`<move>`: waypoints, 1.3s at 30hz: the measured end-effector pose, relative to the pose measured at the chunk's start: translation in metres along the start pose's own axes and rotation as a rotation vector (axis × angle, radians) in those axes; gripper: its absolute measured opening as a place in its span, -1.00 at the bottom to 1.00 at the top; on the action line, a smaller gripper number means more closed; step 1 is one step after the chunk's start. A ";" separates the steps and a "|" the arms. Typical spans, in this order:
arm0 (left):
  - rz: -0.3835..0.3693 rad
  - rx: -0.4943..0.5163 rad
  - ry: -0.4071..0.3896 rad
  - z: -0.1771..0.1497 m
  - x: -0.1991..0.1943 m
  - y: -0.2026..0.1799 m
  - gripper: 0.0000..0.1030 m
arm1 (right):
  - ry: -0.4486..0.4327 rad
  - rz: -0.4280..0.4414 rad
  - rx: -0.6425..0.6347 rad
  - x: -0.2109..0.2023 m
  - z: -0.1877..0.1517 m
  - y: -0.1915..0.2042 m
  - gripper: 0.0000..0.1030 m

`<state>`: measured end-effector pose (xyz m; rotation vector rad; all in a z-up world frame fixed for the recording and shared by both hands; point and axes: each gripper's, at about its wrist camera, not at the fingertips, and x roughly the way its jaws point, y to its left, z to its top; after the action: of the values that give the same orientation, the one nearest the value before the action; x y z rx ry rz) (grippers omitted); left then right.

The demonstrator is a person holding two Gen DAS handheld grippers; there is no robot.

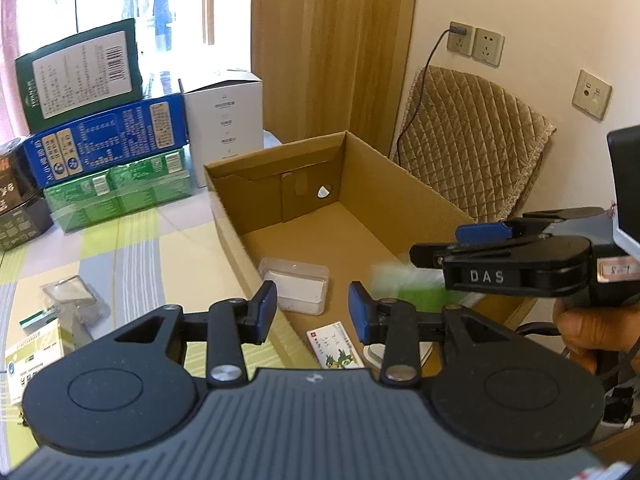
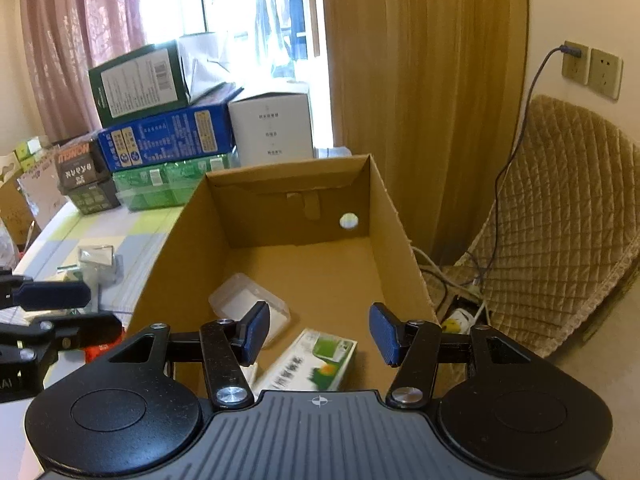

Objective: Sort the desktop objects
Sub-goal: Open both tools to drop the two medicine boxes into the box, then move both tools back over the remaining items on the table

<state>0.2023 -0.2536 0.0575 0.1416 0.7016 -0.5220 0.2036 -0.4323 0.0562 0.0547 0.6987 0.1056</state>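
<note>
An open cardboard box [image 1: 232, 216] [image 2: 176, 248] stands on the table. On its floor lie a clear plastic case [image 1: 294, 284] [image 2: 240, 302], a green-and-white carton [image 2: 316, 360] [image 1: 400, 286] and a small printed card [image 1: 336, 350]. My right gripper [image 2: 320, 332] [image 1: 444, 244] hovers over the box's near end, open, with the carton below its fingers and clear of the pads. My left gripper [image 1: 312, 312] [image 2: 48, 312] is open and empty above the box's left wall. On the table to the left lie a clear packet [image 1: 72, 294] [image 2: 96, 260] and a white-green medicine carton [image 1: 32, 356].
Stacked green, blue and green packages [image 1: 104, 140] [image 2: 160, 136] and a white box [image 1: 224, 116] [image 2: 272, 128] stand at the back of the table. A quilt-covered chair [image 1: 472, 140] [image 2: 560, 220] sits right of the box, with a cable running to a wall socket [image 1: 460, 38].
</note>
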 end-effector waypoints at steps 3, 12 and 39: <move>0.000 -0.017 -0.006 -0.005 -0.008 0.004 -0.22 | -0.009 -0.001 0.008 -0.012 -0.002 0.001 0.03; 0.018 -0.063 -0.017 -0.021 -0.042 0.016 -0.15 | -0.022 0.023 0.033 -0.054 -0.013 0.022 0.29; 0.161 -0.191 -0.056 -0.098 -0.165 0.081 0.83 | 0.015 0.153 -0.082 -0.103 -0.058 0.143 0.96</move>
<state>0.0801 -0.0875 0.0863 0.0044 0.6757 -0.3017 0.0769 -0.3011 0.0897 0.0291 0.7040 0.2809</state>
